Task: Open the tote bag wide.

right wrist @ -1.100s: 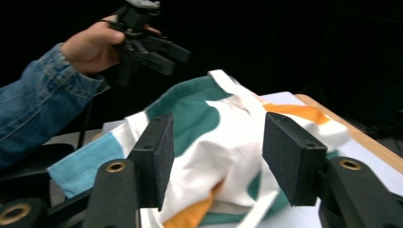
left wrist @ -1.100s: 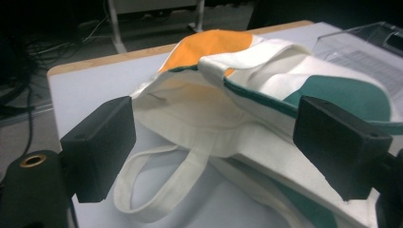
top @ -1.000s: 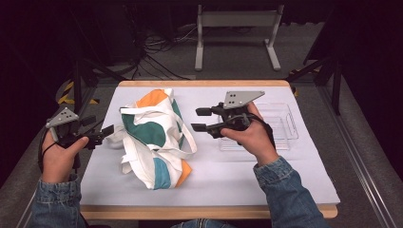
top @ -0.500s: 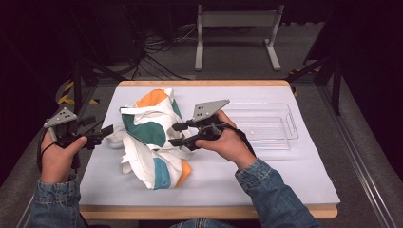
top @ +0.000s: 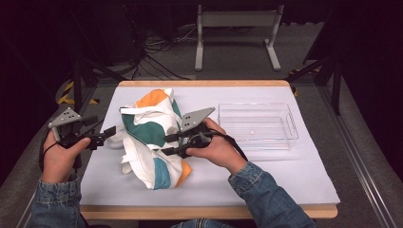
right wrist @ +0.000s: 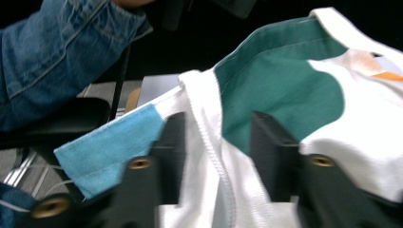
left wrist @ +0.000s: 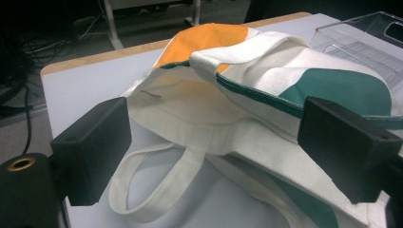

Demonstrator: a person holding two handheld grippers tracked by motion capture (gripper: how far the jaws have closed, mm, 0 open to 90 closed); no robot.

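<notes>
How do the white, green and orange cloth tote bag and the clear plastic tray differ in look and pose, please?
The white, green and orange cloth tote bag is soft, opaque and crumpled; the clear plastic tray is rigid, see-through and lies flat. The bag lies between both grippers; the tray sits apart, untouched. Both rest on the white-covered table.

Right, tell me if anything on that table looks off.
The white canvas tote bag with orange, green and blue patches lies crumpled, one handle loop splayed on the table. The clear plastic tray sits square. Nothing damaged or spilled.
</notes>
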